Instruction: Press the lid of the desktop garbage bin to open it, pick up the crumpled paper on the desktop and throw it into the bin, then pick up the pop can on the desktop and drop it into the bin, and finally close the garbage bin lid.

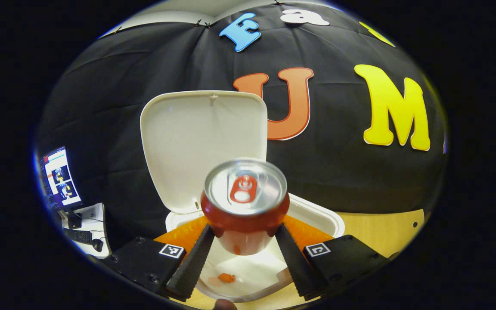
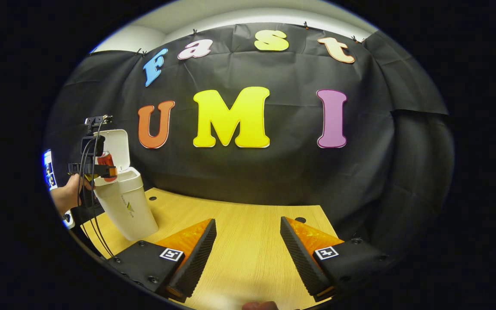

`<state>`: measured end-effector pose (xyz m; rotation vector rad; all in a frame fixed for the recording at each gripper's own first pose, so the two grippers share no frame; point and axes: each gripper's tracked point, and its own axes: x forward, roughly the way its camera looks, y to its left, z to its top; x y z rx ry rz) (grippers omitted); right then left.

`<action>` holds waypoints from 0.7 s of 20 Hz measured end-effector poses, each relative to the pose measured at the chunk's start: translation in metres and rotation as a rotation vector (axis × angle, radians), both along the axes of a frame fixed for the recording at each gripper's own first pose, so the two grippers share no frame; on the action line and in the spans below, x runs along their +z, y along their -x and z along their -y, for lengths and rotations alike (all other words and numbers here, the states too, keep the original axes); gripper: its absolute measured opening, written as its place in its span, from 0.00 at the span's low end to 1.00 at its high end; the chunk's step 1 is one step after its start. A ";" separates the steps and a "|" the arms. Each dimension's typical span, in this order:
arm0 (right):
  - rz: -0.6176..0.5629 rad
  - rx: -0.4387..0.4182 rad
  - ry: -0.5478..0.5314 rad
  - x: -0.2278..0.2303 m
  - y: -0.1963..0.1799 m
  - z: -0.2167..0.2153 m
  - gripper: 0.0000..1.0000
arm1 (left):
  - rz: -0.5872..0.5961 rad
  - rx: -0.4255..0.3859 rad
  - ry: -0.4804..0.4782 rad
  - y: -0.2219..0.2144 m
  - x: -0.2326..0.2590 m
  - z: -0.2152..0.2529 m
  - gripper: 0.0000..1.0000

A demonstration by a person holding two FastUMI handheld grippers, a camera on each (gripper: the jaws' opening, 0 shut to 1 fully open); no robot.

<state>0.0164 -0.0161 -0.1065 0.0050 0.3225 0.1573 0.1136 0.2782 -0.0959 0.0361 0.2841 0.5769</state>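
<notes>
Crumpled paper (image 1: pixel 248 269) inside bin (image 1: pixel 317 215), under gripper-held can (image 1: pixel 245 202).

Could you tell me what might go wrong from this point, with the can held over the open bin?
1. The left gripper grips the red aluminium pop can low on its body, so it might tip as the fingers open.
2. The white plastic bin stands near the edge of the wooden table; a hard drop could rock it.
3. The upright hinged white lid stands close behind the can, which may knock it.
</notes>
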 end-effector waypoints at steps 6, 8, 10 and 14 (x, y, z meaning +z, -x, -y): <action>0.010 0.028 0.004 0.002 0.000 -0.006 0.94 | 0.007 0.061 -0.028 0.013 0.011 0.001 0.93; 0.001 0.032 -0.003 -0.001 0.001 -0.005 0.94 | 0.040 0.099 -0.012 0.019 0.018 0.010 0.94; -0.008 0.037 -0.013 -0.003 0.002 -0.004 0.94 | 0.073 0.121 0.011 0.020 0.027 0.025 0.96; 0.005 0.054 -0.013 0.004 0.001 0.004 0.94 | 0.116 0.145 -0.036 0.010 0.067 0.044 0.96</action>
